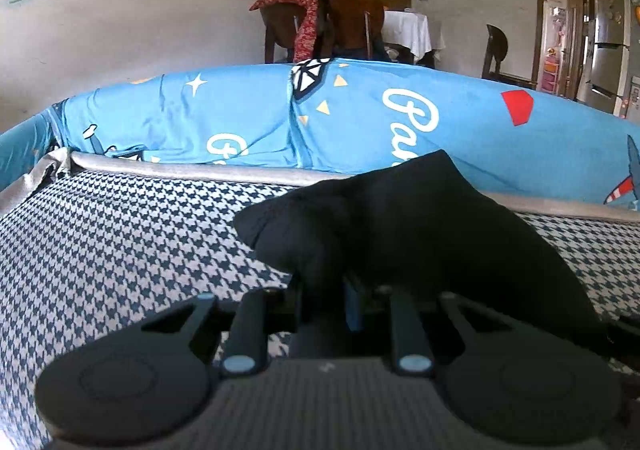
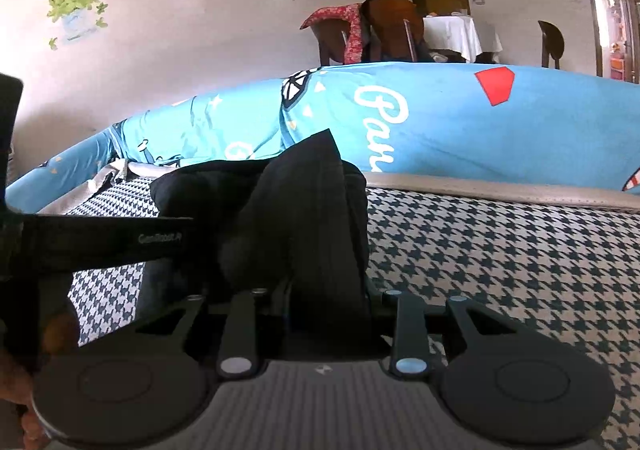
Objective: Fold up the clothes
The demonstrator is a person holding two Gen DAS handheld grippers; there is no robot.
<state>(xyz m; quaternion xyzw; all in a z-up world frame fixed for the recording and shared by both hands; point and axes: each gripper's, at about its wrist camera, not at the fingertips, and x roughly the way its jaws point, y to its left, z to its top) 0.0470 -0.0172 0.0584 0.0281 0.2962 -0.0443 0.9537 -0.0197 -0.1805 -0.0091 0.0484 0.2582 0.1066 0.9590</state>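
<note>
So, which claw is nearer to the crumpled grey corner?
Left. The left claw, shut on the black garment, has the grey corner ahead to its left; the right claw holds the garment further right.

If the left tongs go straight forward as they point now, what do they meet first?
The left tongs are already shut on the black garment, so that bunched cloth comes first. Behind it probably the blue printed cushion; depth is unclear.

1. The cloth (image 1: 420,218) lies on the bed (image 1: 120,250), right in front of the left tool (image 1: 324,290).
2. The big pillow (image 1: 360,118) lies behind the cloth.
3. The chairs (image 1: 344,26) stand behind the pillow.
4. The left tool (image 2: 100,242) is left of the right tool (image 2: 324,298).
</note>
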